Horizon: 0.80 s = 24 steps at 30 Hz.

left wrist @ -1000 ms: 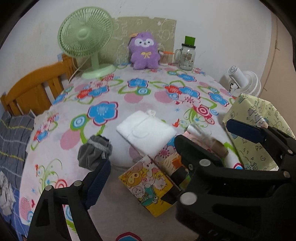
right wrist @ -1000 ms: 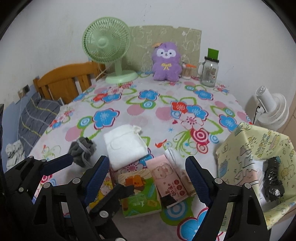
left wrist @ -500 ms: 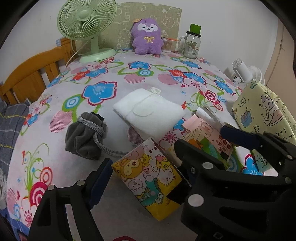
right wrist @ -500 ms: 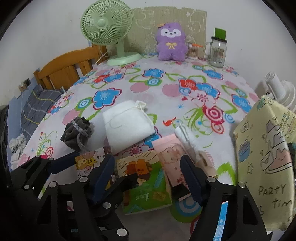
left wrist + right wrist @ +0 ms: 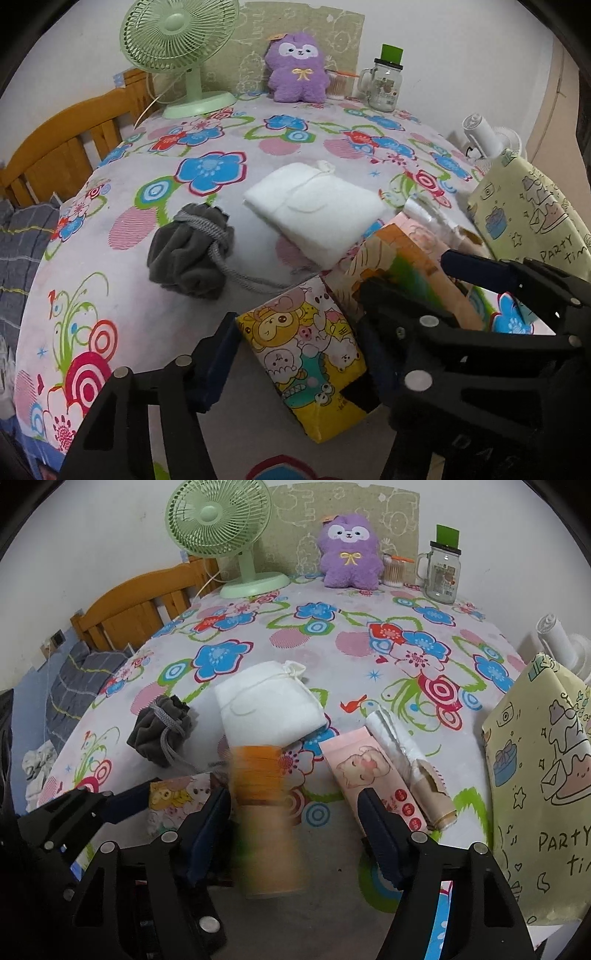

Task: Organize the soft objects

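Observation:
A yellow cartoon tissue pack (image 5: 306, 354) lies at the near edge of the flowered table (image 5: 332, 638). My left gripper (image 5: 299, 332) straddles it. Its jaws are closing and both pads touch the pack's sides. Just to the right, an orange-and-green tissue pack (image 5: 266, 812) stands tipped up and blurred between the jaws of my right gripper (image 5: 293, 797). A clear gap shows beside its right pad (image 5: 376, 834). A grey drawstring pouch (image 5: 188, 254), a white pouch (image 5: 314, 210) and a pink tissue pack (image 5: 369, 775) lie farther out.
A yellow "party time" gift bag (image 5: 535, 794) stands at the right edge, with a white wrapped roll (image 5: 406, 753) beside the pink pack. At the back are a green fan (image 5: 221, 520), a purple plush (image 5: 349, 550) and a glass jar (image 5: 441, 572). A wooden rail (image 5: 129, 609) is on the left.
Both grippers have sunk toward the packs. The left jaws have narrowed onto the yellow pack. The orange-and-green pack has gone from lying flat to tipped up.

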Available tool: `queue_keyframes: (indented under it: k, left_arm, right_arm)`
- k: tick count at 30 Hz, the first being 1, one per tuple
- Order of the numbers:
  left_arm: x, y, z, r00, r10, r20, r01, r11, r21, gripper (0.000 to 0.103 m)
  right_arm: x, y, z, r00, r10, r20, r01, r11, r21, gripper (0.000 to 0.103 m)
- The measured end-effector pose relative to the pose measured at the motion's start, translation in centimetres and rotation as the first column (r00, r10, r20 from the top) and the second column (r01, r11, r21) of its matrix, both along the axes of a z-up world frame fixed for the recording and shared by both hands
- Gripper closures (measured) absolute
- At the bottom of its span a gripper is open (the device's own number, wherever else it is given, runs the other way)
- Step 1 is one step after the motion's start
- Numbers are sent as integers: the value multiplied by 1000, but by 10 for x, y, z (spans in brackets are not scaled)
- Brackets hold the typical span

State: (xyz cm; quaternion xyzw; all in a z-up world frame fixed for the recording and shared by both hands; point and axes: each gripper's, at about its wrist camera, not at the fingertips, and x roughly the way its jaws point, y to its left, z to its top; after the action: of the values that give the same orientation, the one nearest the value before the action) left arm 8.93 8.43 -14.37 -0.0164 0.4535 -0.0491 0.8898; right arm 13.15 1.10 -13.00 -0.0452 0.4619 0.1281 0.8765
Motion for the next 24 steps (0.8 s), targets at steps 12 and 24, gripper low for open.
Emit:
queue_keyframes:
  k: [12,24]
  left_arm:
    - [-3,-6,-3,1000,6,11,-6,1000,26,41]
    - [-4,-18,5,999,-18,27,18,1000,15,45]
  right_arm:
    - [-2,6,-6,1000,13,-22,-13,1000,8,53]
    - [-3,-3,1,1000,-15,-1,15,1000,10,64]
